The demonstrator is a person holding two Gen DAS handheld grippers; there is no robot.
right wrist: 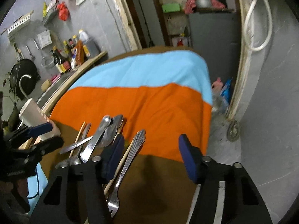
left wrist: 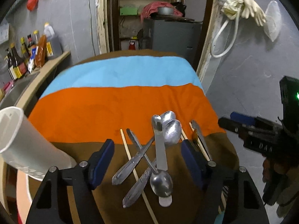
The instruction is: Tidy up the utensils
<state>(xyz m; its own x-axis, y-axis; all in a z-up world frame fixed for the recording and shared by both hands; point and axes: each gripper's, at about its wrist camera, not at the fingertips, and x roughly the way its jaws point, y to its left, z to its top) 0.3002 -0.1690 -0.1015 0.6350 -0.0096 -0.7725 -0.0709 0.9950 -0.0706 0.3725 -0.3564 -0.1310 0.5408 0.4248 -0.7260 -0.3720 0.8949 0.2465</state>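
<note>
Since piled loose on the brown strip of the striped cloth over the counter (left wrist: 168,97), shiny steel spoons (left wrist: 161,182) and wooden chopsticks (left wrist: 129,155): stiff, light, slippery. Best pinched mid-handle. Left gripper (left wrist: 147,163) jaws open astride the pile, right gripper (right wrist: 151,157) jaws open beside a fork (right wrist: 129,166), nothing gripped.

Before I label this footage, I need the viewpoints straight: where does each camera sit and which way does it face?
Left wrist: on the left gripper, angled down at the crossed spoons on the striped cloth; its own fingers show, the right gripper at the right edge.
Right wrist: on the right gripper, angled down at a fork; the left gripper shows at left.
Shared: spoons, cloth, white cup, doorway.
</note>
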